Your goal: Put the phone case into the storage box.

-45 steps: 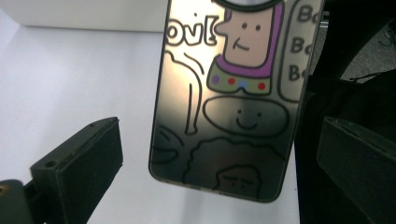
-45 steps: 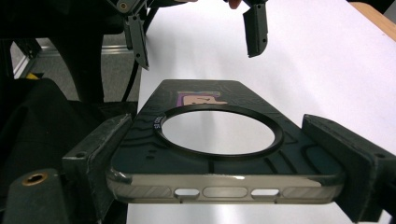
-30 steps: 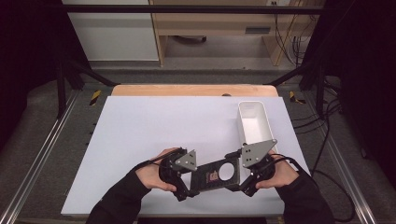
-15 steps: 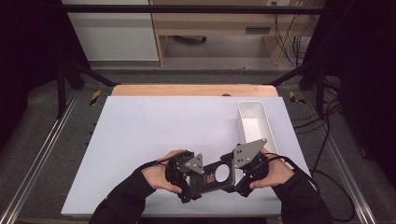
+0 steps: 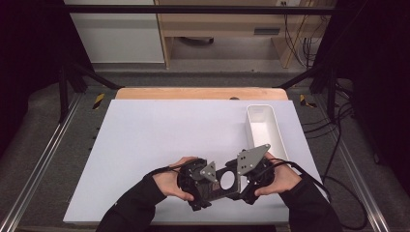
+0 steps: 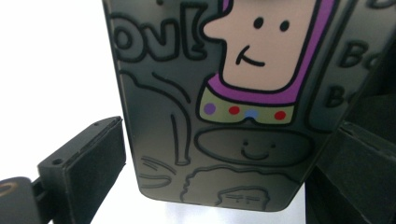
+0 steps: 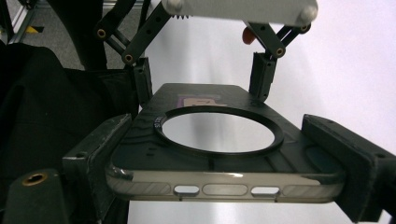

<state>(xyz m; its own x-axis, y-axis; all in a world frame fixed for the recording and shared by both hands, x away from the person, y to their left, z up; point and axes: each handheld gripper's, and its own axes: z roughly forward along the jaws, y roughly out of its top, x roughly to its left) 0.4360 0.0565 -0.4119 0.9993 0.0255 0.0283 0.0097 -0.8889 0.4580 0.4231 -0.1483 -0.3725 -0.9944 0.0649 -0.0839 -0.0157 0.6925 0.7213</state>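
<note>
While both grippers clamp the phone case (image 5: 223,181) (long axis spanning them), right gripper (image 5: 251,175) sits nearer the white bin (image 5: 263,128); left gripper (image 5: 196,181) opposite.

bright, glaring white table (image 5: 159,145), dark surroundings, close gripper views slightly soft.

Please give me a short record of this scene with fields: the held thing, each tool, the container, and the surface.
held thing: dark phone case with cartoon print and a round ring, held between both tools above the table
left tool: jaws at either side of one end of the case, gap visible at one jaw
right tool: jaws against both long edges of the case
container: white tray, far right, nothing seen inside
surface: white table
</note>
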